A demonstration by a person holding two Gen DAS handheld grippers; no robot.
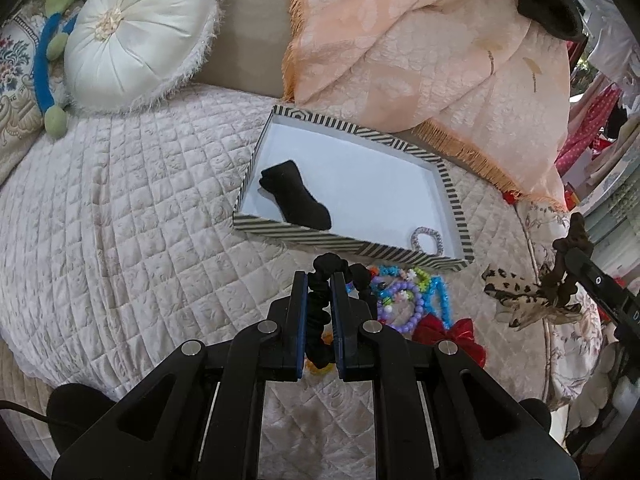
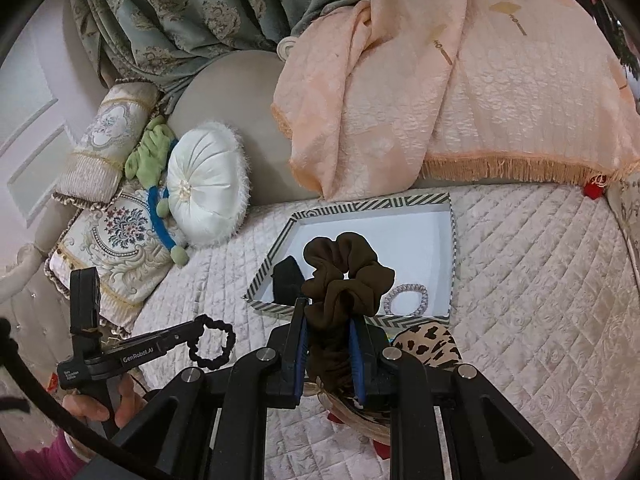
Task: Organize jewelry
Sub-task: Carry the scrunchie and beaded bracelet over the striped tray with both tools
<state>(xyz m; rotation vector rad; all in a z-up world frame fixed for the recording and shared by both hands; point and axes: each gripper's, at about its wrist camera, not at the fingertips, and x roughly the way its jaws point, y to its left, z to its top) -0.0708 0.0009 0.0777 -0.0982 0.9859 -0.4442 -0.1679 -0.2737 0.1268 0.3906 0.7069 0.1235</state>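
Left tool [image 1: 320, 276] clamped on black hair tie [image 1: 320, 312], loop lengthwise along fingers; right tool [image 2: 329, 312] clamped on upright brown scrunchie [image 2: 344, 276]

Two wrist fisheyes, close above bed, both facing striped tray [image 1: 450, 196]

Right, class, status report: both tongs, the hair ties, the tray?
Left tongs shut on black spiral hair tie. Right tongs shut on brown scrunchie. Striped tray ahead, open. Bead bracelets still outside it.
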